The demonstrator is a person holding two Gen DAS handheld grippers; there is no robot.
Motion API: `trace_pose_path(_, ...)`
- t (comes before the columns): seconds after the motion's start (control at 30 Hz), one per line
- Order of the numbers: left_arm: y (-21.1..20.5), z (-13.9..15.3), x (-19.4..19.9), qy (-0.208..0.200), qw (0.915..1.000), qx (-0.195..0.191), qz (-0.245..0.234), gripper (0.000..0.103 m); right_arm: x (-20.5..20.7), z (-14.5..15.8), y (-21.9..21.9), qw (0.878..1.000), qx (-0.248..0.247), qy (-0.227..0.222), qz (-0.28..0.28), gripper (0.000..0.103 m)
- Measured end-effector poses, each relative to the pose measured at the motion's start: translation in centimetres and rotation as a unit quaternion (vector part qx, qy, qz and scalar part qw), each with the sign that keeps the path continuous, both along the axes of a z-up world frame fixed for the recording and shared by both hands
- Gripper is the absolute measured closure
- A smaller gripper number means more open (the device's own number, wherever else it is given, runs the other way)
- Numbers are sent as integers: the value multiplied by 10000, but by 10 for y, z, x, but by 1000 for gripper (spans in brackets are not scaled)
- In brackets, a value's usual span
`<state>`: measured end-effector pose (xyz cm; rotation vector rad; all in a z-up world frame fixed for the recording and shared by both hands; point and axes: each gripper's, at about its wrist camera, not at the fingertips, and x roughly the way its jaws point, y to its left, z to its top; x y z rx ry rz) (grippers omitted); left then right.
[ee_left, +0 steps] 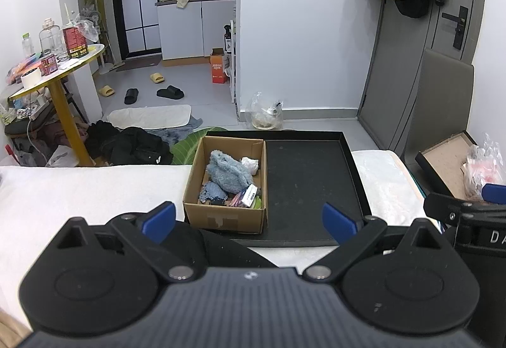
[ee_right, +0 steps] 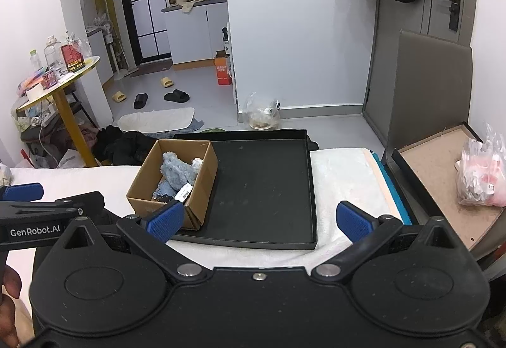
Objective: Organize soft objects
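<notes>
Left wrist view: fluffy blue cloth [ee_left: 231, 172] heaped with small soft items inside cardboard box [ee_left: 225, 182], at left end of black tray [ee_left: 311, 180] on white-covered surface [ee_left: 79, 189]. Left gripper [ee_left: 248, 221] and right gripper [ee_right: 260, 220] both spread wide, empty. Best approached from above, pinching cloth's top fold.

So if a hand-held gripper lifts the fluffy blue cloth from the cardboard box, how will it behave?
The fluffy blue cloth lies crumpled and fuzzy, so it is probably floppy and will sag. It looks light for its bulk. It rests on other small items in the cardboard box, so it might drag one along.
</notes>
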<state>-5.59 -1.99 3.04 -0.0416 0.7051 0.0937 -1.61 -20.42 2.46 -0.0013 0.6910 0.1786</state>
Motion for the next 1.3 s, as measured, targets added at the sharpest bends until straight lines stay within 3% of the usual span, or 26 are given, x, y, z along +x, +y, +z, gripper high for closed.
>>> trace_pose_path(0.3,1,0,-1,-10,10000,13,16,4,-1,0,3,10000,-71,-35,-37,0)
trace_pose_path(0.43,1,-1,-2,-9,10000,-6,29,4,2,-2,0,9997,177,165,32,0)
trace_pose_path(1.3,2,-3,-3,-1,10000,-27,18,4,-1,0,2,9998,-59,-97,-145,0)
